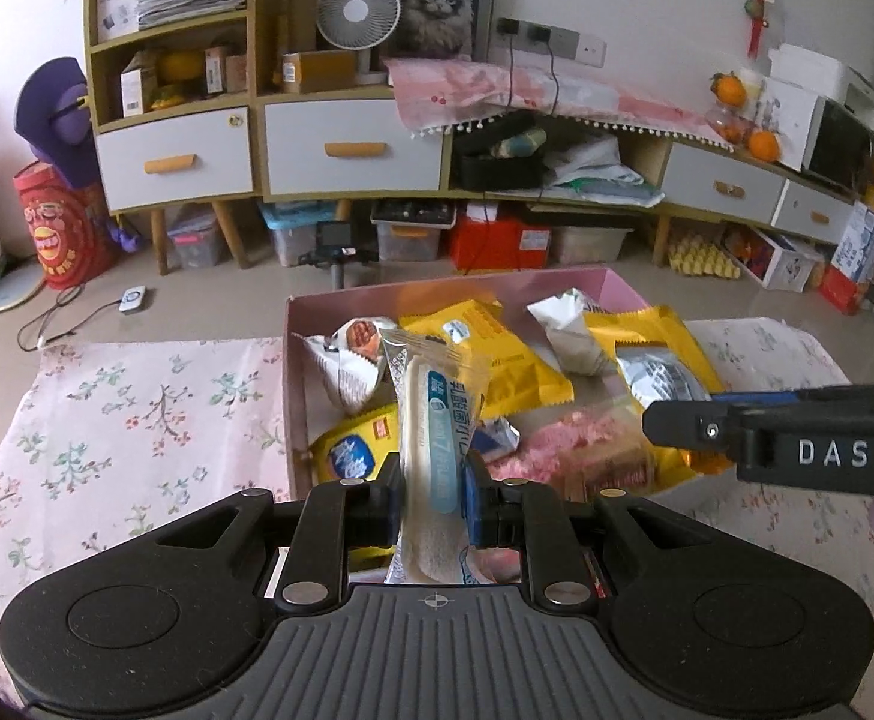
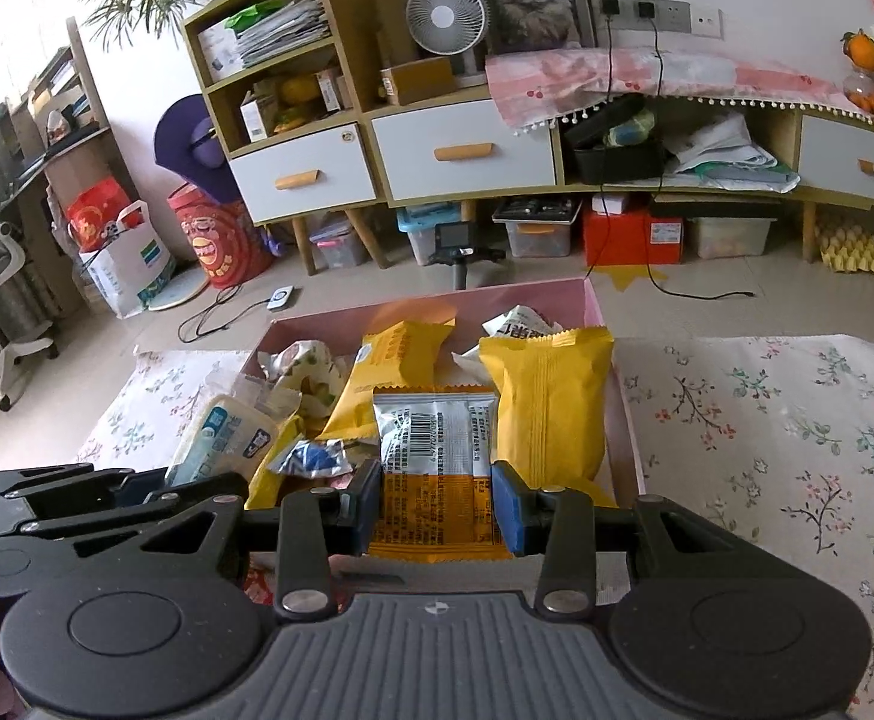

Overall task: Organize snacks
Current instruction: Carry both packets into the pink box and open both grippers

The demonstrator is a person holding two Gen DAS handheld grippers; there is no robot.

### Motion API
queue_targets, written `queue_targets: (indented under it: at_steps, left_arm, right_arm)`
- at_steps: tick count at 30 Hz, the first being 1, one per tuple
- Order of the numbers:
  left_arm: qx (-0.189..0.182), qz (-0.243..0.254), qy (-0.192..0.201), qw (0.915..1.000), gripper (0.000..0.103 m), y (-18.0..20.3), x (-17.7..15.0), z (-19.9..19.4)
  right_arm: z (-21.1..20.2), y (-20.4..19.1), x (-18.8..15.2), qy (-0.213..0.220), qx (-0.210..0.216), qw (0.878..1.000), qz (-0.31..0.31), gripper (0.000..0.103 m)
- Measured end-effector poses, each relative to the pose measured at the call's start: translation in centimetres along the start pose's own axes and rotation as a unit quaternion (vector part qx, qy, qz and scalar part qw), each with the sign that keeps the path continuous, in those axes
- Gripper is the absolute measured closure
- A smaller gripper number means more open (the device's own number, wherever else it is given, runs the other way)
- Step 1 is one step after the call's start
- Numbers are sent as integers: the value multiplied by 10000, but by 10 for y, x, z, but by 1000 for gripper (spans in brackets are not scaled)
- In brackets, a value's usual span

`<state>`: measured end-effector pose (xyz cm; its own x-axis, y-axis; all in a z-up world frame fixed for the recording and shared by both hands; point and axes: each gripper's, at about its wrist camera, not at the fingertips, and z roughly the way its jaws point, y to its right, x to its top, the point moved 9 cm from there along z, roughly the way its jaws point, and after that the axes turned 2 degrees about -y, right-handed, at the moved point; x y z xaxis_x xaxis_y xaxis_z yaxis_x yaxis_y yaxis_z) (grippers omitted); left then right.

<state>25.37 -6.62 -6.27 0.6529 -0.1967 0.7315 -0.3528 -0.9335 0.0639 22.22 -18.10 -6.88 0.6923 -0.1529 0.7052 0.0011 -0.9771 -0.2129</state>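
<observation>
My left gripper is clamping a white bread packet; my right gripper is gripping a silver-orange packet, probably above the pink box at frame centre.

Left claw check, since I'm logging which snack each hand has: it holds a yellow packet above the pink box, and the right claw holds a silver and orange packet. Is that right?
Not quite. The left claw is shut on a clear packet with a white bread stick and blue label, not a yellow one, as the left wrist view shows. The rest stands: it is above the pink box, and the right claw holds the silver and orange packet.
</observation>
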Motion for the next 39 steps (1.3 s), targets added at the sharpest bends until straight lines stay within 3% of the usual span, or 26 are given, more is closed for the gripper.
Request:
queue_targets:
  at_steps: [21, 25, 27, 32, 39]
  left_arm:
    - [159, -144, 118, 9997, 85, -5, 4, 20]
    - [202, -70, 174, 9996, 80, -3, 5, 18]
    - [202, -27, 183, 9996, 72, -2, 6, 16]
    - [216, 151, 195, 9995, 42, 3, 5, 6]
    - [369, 280, 128, 9988, 19, 1, -5, -18]
  right_arm:
    - [9, 7, 6, 229, 113, 9994, 223, 83]
    - [9, 8, 7, 291, 118, 9991, 294, 78]
    - [8, 7, 8, 303, 137, 9990, 309, 68]
    - [0, 10, 10, 346, 10, 9991, 262, 57]
    - [-20, 20, 7, 322, -224, 9990, 196, 33]
